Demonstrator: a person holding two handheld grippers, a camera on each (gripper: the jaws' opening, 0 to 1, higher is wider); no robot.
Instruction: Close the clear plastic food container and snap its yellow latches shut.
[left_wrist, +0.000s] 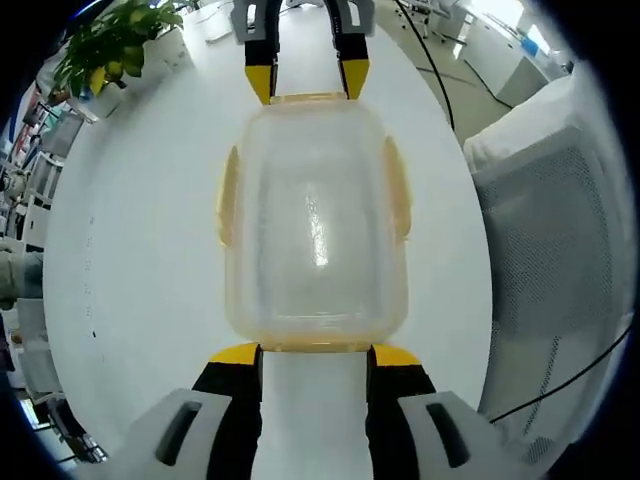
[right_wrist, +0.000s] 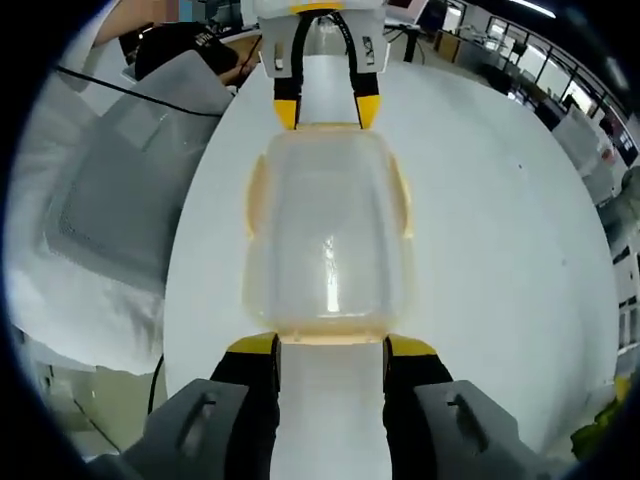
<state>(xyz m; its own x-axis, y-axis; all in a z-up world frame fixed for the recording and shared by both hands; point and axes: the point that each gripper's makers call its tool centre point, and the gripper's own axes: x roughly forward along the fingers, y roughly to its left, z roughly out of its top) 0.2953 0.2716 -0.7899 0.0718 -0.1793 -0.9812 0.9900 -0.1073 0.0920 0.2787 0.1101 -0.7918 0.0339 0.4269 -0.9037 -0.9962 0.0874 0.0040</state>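
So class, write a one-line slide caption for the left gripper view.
Two open grippers, left and right, face each other at opposite ends of a lidded clear container on a white table.

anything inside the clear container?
The clear container looks empty; through its lid only the white table and glare show. Frosted plastic blurs the interior, so small contents cannot be ruled out.

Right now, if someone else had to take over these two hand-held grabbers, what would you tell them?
Left gripper: open, jaws at the near end of the clear plastic food container with yellow latches, which sits on the round white table.
Right gripper: open, at the opposite end; each gripper appears in the other's view.
Done: the lid appears to be on.
Left: whether the end latches are snapped I cannot tell; the side yellow latches look folded down. Check and press each one.
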